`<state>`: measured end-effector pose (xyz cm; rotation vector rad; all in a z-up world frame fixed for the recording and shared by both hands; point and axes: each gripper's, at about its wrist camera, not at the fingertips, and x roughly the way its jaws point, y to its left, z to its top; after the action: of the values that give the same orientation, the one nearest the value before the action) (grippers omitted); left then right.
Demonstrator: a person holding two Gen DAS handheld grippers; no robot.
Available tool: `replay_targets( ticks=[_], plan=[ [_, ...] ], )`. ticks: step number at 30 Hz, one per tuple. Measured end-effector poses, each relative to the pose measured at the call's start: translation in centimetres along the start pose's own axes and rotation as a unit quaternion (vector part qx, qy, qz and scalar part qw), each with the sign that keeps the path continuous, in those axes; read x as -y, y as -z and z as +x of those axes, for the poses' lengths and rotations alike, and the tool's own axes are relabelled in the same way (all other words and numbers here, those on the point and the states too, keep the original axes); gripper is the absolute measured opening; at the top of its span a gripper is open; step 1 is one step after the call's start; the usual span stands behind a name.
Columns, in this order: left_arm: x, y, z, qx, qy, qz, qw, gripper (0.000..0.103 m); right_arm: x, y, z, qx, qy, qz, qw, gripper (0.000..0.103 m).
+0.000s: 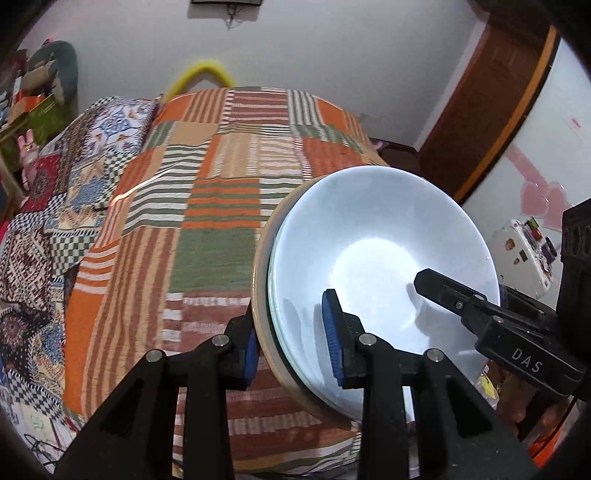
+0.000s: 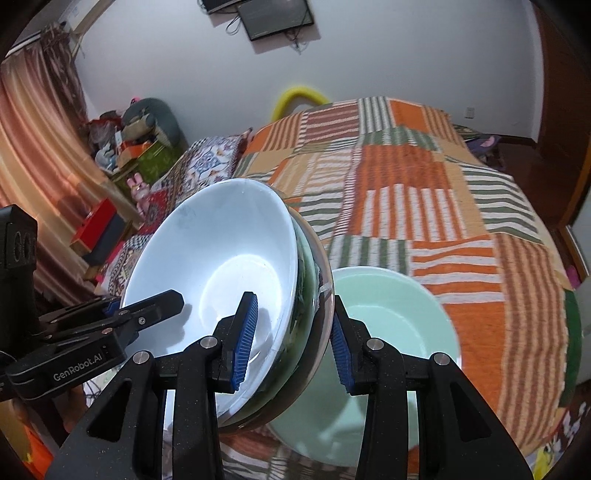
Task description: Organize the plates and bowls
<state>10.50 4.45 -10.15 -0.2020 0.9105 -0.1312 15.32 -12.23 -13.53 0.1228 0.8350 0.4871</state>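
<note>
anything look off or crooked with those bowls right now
Yes: the stacked bowls are tipped steeply on edge above the striped bedspread, pinched at opposite rims by the left gripper and right gripper. The green bowl lies level.

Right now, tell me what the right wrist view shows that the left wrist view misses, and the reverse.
Only the right wrist view shows the pale green bowl resting on the bedspread, the wall screen and the curtain. Only the left wrist view shows the wooden door and the white box with stickers. Both show the white bowl nested in a stack, clamped at opposite rims by the left hand-held gripper and the right hand-held gripper.
</note>
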Motion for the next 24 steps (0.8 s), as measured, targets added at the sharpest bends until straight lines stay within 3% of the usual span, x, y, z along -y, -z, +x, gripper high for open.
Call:
replay_targets(
  ticks=[11,24],
  plan=[
    [4.2,0.0,2.2,-0.024,0.02,0.038,0.9988,0.031,3.5,0.7,-1.8,0.01,0.025,0.033,0.999,0.035],
    [5.2,1.5,5.4,-0.072,0.023,0.048,0.996,0.031,5.0,2.7,-0.7,-0.021,0.041,0.052,0.998,0.035]
  ],
)
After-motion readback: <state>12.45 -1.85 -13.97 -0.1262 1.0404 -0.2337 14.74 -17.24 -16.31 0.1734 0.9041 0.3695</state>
